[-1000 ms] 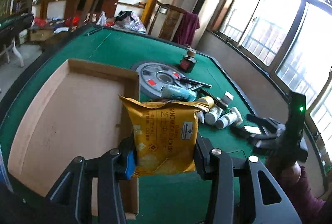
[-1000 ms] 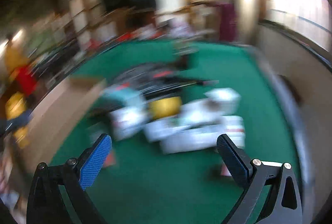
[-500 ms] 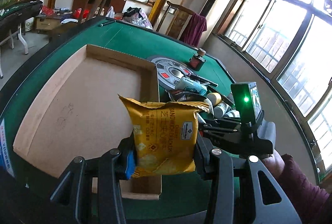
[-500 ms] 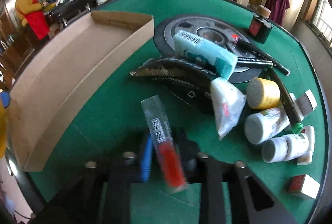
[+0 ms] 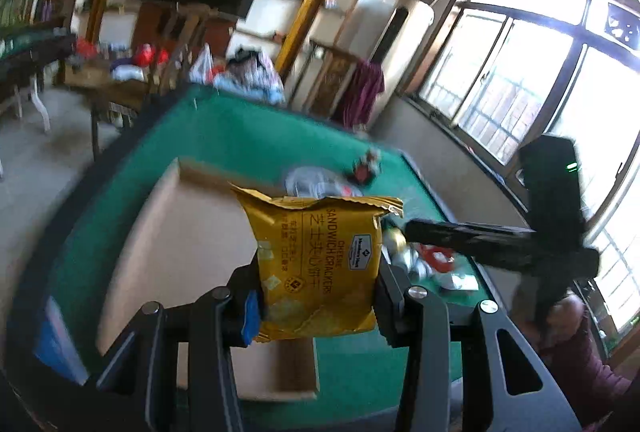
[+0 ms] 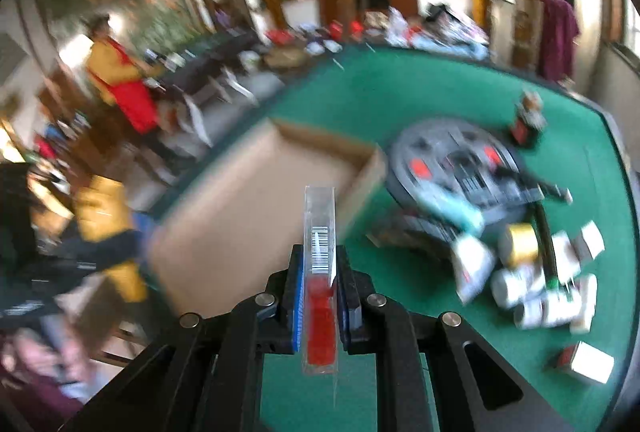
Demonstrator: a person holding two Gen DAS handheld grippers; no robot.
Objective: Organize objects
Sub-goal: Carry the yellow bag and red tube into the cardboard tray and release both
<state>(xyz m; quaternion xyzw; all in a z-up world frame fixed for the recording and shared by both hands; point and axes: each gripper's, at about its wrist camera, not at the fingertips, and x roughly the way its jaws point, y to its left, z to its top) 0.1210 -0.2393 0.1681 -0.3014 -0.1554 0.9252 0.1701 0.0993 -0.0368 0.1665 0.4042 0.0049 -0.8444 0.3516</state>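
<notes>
My left gripper [image 5: 316, 306] is shut on a yellow packet of cheese sandwich crackers [image 5: 320, 260], held upright above the near right corner of a shallow cardboard tray [image 5: 160, 256] on the green table. My right gripper [image 6: 319, 290] is shut on a slim clear packet with red contents and a barcode [image 6: 319, 272], held upright above the table, right of the tray [image 6: 256, 216]. The right gripper also shows in the left wrist view [image 5: 500, 240], raised at the right. The yellow packet shows blurred in the right wrist view [image 6: 108, 232].
A grey weight plate [image 6: 452, 160], a small dark jar [image 6: 528, 120], a teal tube [image 6: 456, 212], a yellow-capped jar [image 6: 520, 242] and several white bottles [image 6: 536, 296] lie at the table's right. A small box [image 6: 588, 362] lies nearer. A person in red [image 6: 124, 88] stands beyond.
My right gripper has shut on the clear red packet and lifted it off the table, swinging toward the tray. My left gripper has risen with the cracker packet; both views are motion-blurred.
</notes>
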